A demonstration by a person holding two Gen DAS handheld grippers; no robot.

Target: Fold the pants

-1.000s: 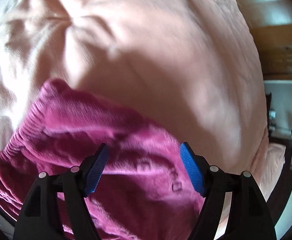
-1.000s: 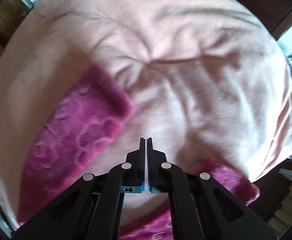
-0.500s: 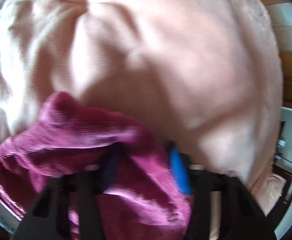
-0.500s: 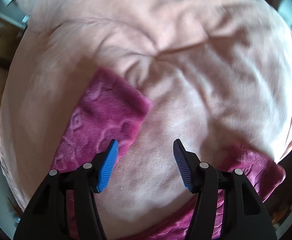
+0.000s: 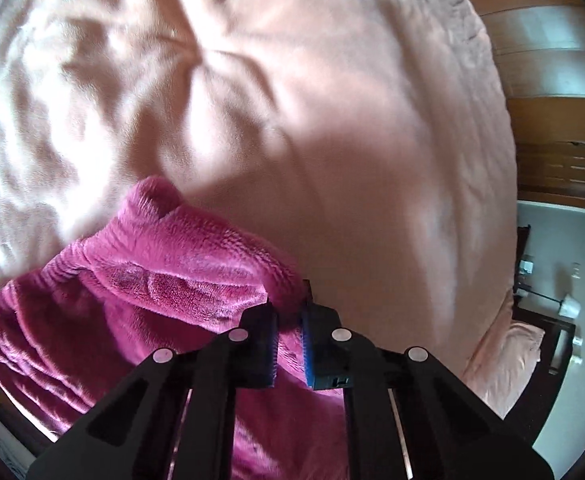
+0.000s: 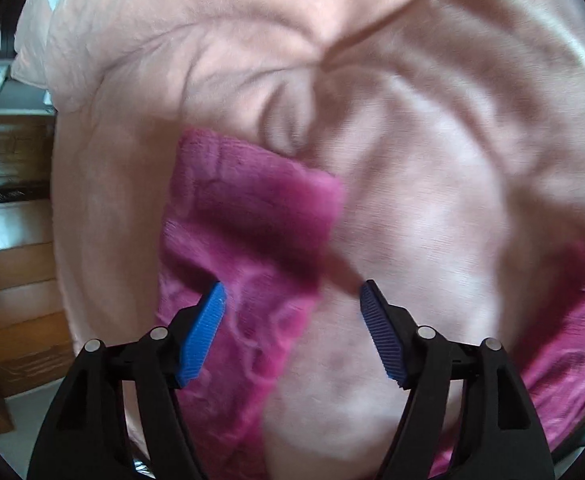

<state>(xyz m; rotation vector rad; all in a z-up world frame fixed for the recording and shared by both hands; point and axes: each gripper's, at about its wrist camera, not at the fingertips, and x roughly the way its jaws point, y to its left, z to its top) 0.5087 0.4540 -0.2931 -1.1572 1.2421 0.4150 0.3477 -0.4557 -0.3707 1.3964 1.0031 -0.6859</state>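
My left gripper (image 5: 288, 320) is pinched narrow on a bunched ridge of the magenta fleece pants (image 5: 164, 288), near what looks like the ribbed waistband. The pants lie on the peach blanket (image 5: 332, 120) that covers the bed. The bite is small, only a fold at the tips of the pads, so if I lift sharply I think the plush cloth could slide out, or I could raise one layer and leave the other behind.

My right gripper (image 6: 292, 292) stands wide open and holds nothing. It hovers over a pant leg (image 6: 248, 216) near its cuff, with one blue pad (image 6: 202, 332) above the fleece and the other above bare blanket. If I close here I may catch blanket along with the leg, or only the leg's edge, and the fold would drag crooked.

The left view shows the grip itself and the gathered waist, but no leg ends. The right view shows the leg laid flat and a second strip of magenta at its right edge, probably the other leg, but not my left hold.
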